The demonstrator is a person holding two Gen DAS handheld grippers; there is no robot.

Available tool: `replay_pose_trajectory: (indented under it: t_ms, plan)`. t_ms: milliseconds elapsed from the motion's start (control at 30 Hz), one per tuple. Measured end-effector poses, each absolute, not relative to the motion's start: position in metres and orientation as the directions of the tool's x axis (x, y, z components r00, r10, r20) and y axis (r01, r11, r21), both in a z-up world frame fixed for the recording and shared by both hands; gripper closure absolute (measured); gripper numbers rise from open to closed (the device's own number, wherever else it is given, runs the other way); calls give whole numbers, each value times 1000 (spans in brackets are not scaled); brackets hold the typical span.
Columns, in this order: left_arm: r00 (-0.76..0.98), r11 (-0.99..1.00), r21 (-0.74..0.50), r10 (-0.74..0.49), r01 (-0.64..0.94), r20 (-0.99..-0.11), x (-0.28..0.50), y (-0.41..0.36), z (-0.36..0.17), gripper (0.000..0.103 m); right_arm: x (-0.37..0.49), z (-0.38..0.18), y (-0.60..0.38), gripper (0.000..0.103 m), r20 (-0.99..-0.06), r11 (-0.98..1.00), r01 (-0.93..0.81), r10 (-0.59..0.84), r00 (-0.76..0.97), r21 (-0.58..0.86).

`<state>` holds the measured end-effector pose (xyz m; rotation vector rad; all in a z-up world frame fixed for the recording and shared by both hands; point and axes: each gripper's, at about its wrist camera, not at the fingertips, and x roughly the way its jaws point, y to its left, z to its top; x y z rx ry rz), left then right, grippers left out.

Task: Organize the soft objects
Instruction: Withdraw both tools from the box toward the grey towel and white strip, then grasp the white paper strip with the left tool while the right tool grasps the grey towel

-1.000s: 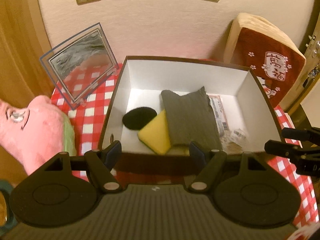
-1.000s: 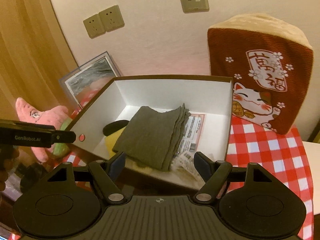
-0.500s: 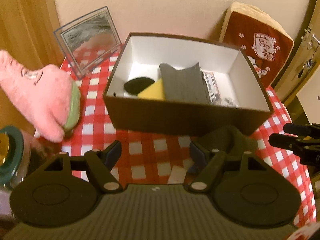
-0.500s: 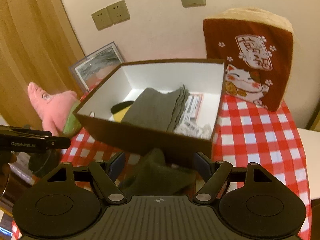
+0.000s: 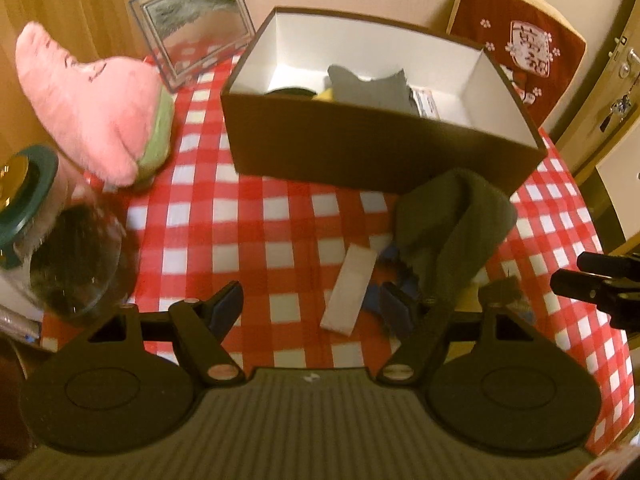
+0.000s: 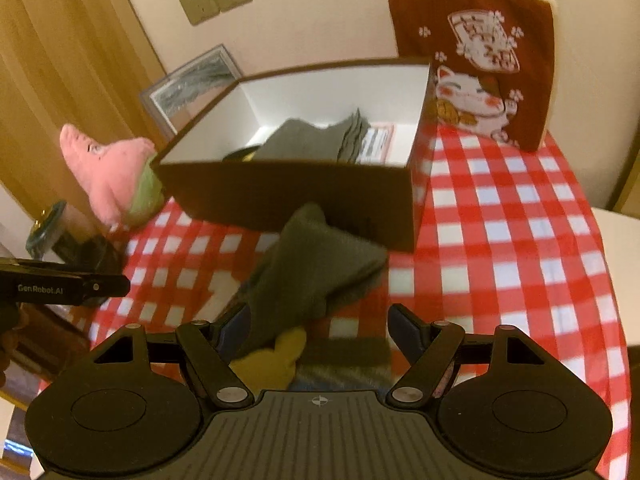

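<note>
Angling downward over the tabletop (image 5: 280,216), your left gripper (image 5: 310,306) and right gripper (image 6: 320,326) gape wide, empty; "GenRobot.AI" marks the left.

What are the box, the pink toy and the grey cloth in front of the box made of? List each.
Box: apparently cardboard, brown outside, matt white inside, with thin stiff walls.
Pink toy: plush fabric with a fuzzy pile.
Grey cloth: soft knit or fleece, limp and rumpled; exact fibre unclear.
</note>
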<state>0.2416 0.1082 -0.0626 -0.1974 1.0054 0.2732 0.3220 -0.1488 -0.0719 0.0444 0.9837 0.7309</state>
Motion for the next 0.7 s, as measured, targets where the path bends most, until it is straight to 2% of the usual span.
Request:
replay_pose_trajectory:
  t_ms: [700]
  plan:
    - [472, 961, -33, 106, -276, -875, 220, 83, -93, 32, 296, -94, -144, 28, -775, 756, -551, 566, 280, 353]
